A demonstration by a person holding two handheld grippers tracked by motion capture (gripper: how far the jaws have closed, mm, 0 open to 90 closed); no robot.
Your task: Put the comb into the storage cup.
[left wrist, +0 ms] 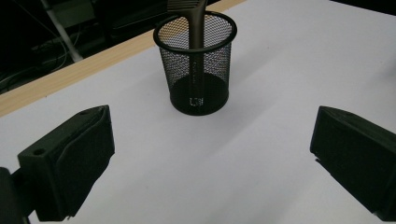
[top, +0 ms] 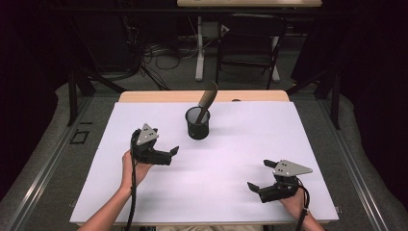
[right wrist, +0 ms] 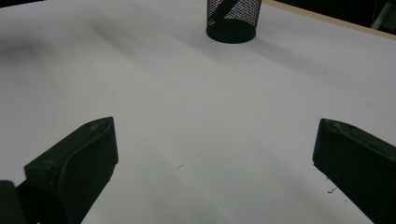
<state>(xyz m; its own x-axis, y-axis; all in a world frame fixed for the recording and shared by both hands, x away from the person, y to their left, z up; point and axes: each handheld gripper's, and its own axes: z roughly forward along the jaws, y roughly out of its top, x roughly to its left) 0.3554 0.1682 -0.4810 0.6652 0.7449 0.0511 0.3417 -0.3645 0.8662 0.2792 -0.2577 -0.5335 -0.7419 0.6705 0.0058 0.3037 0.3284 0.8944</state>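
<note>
A black mesh cup (top: 197, 123) stands upright at the back middle of the white table cover (top: 216, 163). A brown comb (top: 208, 97) leans in it, its toothed end sticking out above the rim. My left gripper (top: 171, 155) is open a short way in front and to the left of the cup, with nothing between its jaws. In the left gripper view the cup (left wrist: 195, 70) and the comb (left wrist: 196, 42) lie straight ahead of the left gripper (left wrist: 210, 158). My right gripper (top: 260, 175) is open and holds nothing near the front right; in its view the right gripper (right wrist: 212, 168) faces bare cover with the cup (right wrist: 232, 21) far off.
A strip of wooden table edge (top: 159, 96) runs behind the white cover. Beyond it on the floor are desk legs (top: 199, 48), a chair frame (top: 248, 53) and cables (top: 159, 53). Dark curtains close in both sides.
</note>
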